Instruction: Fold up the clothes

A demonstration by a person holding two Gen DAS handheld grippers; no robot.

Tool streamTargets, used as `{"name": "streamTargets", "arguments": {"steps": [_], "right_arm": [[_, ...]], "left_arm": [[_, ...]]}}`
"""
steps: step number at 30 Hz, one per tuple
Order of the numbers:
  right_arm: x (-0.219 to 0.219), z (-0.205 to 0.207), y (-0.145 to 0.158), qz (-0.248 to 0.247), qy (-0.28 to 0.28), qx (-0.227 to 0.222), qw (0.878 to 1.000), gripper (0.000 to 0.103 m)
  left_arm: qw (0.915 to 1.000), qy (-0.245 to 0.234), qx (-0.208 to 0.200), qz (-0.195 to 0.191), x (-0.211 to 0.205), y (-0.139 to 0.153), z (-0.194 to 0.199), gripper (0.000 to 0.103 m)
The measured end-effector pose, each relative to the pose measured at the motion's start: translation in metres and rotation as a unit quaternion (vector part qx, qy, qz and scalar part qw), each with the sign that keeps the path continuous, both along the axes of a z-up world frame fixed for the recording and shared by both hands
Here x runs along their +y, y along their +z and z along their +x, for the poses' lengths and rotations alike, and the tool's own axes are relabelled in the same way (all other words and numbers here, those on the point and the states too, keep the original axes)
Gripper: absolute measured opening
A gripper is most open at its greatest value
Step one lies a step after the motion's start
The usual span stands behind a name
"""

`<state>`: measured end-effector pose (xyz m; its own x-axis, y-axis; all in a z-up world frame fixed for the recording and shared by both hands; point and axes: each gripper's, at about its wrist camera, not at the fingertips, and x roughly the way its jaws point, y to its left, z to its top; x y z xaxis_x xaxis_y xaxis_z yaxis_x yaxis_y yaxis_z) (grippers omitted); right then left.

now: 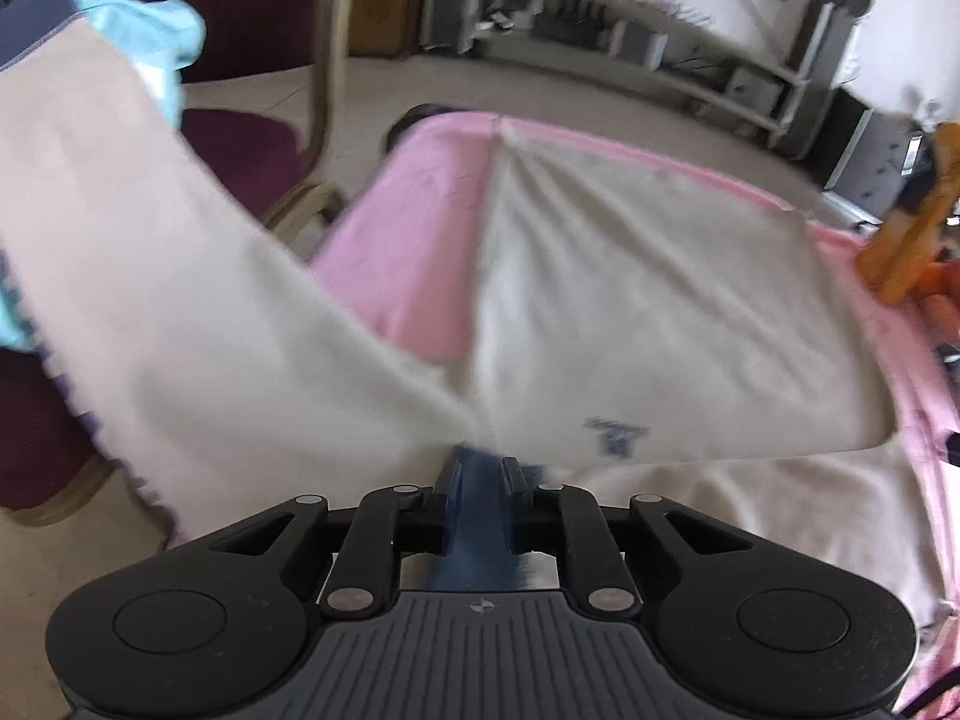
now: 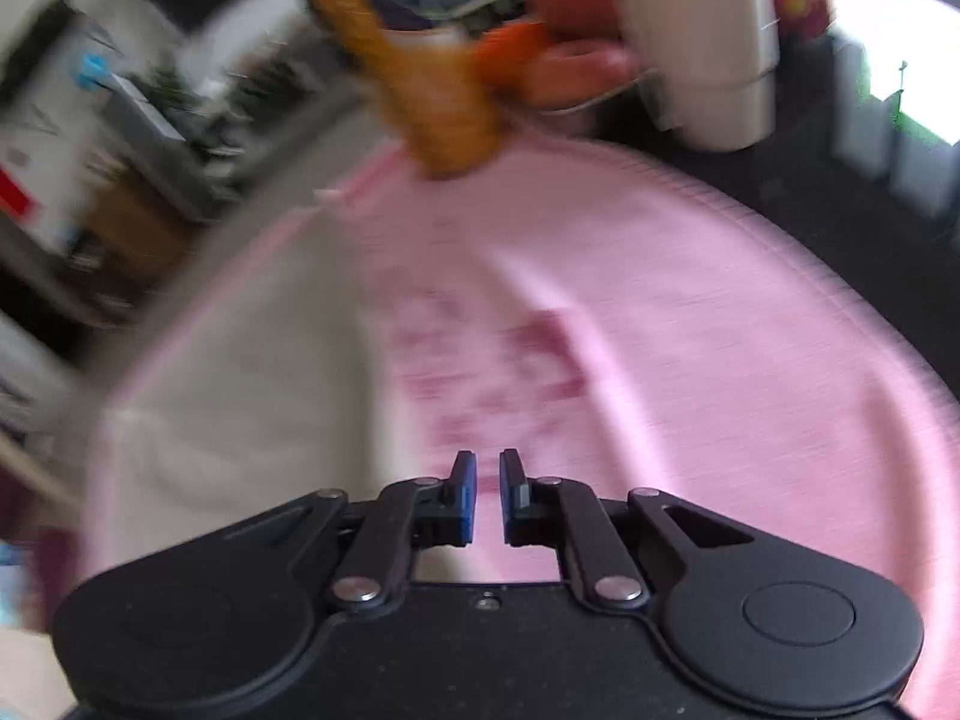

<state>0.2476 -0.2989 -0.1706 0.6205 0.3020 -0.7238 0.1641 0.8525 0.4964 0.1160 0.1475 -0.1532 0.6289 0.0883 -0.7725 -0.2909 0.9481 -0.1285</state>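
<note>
Both views are bright with soft, even daylight and cast almost no hard shadows. In the right wrist view the light enters from the far right, where a window is blown out to white glare. That picture is heavily smeared by motion: the pink cloth shows streaked lines, its dark red print is unreadable, and the white pot and orange basket handle are blurred. The left wrist view is softer than sharp: the cream garment and its small blue mark are fuzzy, the far shelving smeared. Fisheye distortion bends both pictures, with dark corners. Only the near gripper bodies look crisp.
</note>
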Motion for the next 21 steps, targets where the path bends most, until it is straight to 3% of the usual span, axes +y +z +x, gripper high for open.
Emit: {"name": "streamTargets", "arguments": {"steps": [5, 7, 9, 10, 13, 16, 21], "right_arm": [[0.031, 0.018, -0.018, 0.090, 0.091, 0.024, 0.991, 0.010], [0.029, 0.026, -0.029, 0.079, 0.075, 0.038, 0.993, 0.010], [0.020, 0.032, -0.036, 0.058, 0.038, 0.041, 0.997, 0.000], [0.011, 0.031, -0.035, 0.054, 0.005, 0.030, 0.998, 0.000], [-0.006, 0.018, -0.014, -0.033, -0.084, -0.015, 0.996, 0.009], [-0.018, 0.001, 0.003, 0.021, -0.080, -0.029, 0.996, 0.009], [-0.004, -0.028, 0.027, 0.064, -0.022, -0.018, 0.998, 0.011]], "left_arm": [[0.9989, -0.026, 0.038, 0.010, -0.017, -0.015, 0.017, 0.014], [0.9984, -0.019, 0.053, -0.003, -0.014, -0.021, 0.020, 0.014], [0.9985, -0.010, 0.054, -0.010, -0.010, -0.022, 0.019, 0.017], [0.9987, -0.005, 0.050, -0.012, -0.008, -0.021, 0.018, 0.017], [0.9995, 0.000, 0.032, -0.007, -0.008, -0.014, 0.014, 0.016], [0.9999, -0.013, 0.008, 0.002, -0.014, -0.003, 0.007, 0.016], [0.9995, -0.025, -0.016, 0.009, -0.015, 0.010, -0.014, 0.016]]}}
